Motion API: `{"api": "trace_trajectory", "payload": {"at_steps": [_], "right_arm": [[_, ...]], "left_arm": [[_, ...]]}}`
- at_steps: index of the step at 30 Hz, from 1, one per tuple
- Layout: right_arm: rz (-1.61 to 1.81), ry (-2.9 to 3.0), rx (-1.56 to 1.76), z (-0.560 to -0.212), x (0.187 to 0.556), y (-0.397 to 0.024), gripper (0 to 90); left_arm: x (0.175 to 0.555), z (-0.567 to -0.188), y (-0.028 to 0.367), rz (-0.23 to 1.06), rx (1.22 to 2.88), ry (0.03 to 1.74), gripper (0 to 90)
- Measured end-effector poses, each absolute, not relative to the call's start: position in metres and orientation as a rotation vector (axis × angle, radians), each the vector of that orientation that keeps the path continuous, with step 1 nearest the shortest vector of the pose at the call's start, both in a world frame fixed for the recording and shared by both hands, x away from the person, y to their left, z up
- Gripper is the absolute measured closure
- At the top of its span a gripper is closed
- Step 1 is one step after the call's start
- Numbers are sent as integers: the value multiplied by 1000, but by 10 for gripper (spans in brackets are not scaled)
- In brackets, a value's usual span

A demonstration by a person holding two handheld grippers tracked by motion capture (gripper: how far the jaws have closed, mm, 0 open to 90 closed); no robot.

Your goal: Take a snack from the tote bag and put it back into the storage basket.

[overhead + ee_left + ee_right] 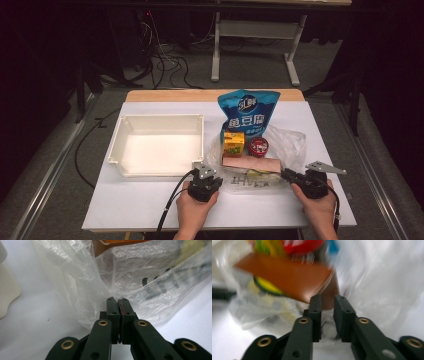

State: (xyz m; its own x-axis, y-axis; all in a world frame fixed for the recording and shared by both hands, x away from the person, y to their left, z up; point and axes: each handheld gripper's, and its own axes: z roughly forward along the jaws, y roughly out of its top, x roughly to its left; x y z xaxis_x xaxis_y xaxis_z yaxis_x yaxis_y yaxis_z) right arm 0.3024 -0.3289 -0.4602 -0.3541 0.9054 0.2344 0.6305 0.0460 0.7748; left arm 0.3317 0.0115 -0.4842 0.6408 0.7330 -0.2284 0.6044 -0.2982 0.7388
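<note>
A clear plastic bag [287, 142] lies on the white table top, partly under and around a blue snack pouch [247, 112], a yellow drink carton [233, 143], a red round tin [258, 147] and a flat brown box [250, 163]. My left gripper [215, 176] is at the bag's near-left edge. In the left gripper view its jaws [117, 301] are shut, and the crinkled bag film [82, 290] gathers into their tips. My right gripper [286, 174] is at the bag's near-right edge. Its jaws [328, 300] stand a little apart, with bag film [374, 277] and the brown box [287, 275] just ahead; this view is blurred.
An empty white plastic bin [160, 120] stands left of the bag, close to my left gripper. The white board [150, 205] has bare room along its near edge and to the right. Beyond the table are cables and a metal frame leg [216, 45] on the floor.
</note>
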Motion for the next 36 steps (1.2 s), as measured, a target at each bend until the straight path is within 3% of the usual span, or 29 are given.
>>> {"api": "trace_trajectory", "payload": {"at_steps": [6,12,16,21,25,32,36], "right_arm": [[1021,2153,1531,-476,307,-322,896],[918,2128,1548,-469,302,-323,859],[1060,2061,1485,-457,289,-324,818],[1237,1942,1385,-436,276,-311,892],[1339,1903,1352,-431,281,-298,897],[1316,2009,1273,-444,296,-264,900],[1299,2042,1270,-454,304,-253,900]], "left_arm": [[330,-483,11,251,2035,1041,894],[327,-478,12,237,2011,1028,880],[318,-459,16,252,1931,975,816],[312,-438,12,361,1872,936,701],[319,-441,2,356,1865,947,667],[338,-484,-6,238,1992,1086,801],[341,-483,-2,203,1994,1092,841]]}}
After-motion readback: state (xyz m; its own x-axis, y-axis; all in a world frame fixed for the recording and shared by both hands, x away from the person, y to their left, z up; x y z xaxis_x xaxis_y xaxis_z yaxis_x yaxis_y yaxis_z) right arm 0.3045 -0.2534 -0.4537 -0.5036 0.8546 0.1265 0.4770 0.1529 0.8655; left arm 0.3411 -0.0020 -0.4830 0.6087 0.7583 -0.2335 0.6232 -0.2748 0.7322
